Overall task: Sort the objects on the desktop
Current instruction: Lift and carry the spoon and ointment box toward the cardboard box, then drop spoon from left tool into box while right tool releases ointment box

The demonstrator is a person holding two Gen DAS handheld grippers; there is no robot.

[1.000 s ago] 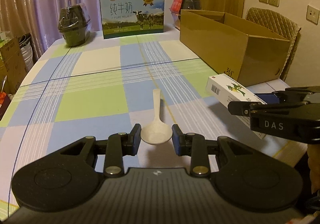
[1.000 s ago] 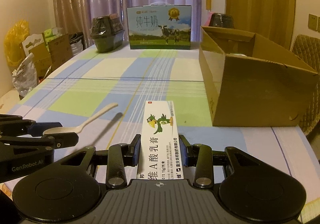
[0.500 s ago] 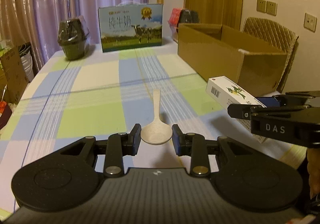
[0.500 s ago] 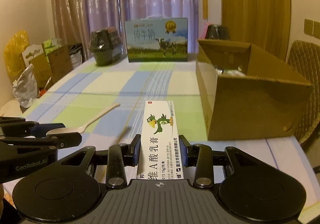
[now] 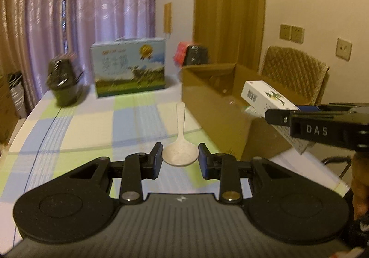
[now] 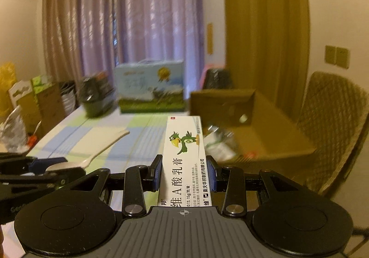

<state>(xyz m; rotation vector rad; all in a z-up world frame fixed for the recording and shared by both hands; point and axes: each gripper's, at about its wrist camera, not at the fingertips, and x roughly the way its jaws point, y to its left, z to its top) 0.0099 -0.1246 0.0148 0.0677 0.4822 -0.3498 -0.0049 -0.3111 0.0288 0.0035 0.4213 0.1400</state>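
My left gripper (image 5: 180,157) is shut on the bowl of a cream plastic spoon (image 5: 180,140), whose handle points forward, held in the air above the checked tablecloth (image 5: 129,124). My right gripper (image 6: 184,169) is shut on a white ointment box (image 6: 184,149) with a green parrot print, lifted level with the rim of the open cardboard box (image 6: 265,124). In the left wrist view the ointment box (image 5: 265,96) hangs over the cardboard box's (image 5: 216,106) near right part. The spoon (image 6: 103,147) and left gripper (image 6: 55,169) show at the left of the right wrist view.
A milk carton case (image 5: 130,69) and a dark wrapped pot (image 5: 65,85) stand at the table's far end, another dark pot (image 5: 196,56) behind the cardboard box. A woven chair (image 5: 297,73) stands to the right. Some items lie inside the cardboard box (image 6: 219,140).
Both grippers have risen and moved forward toward the cardboard box, carrying the spoon and the ointment box. The views are blurred by motion.
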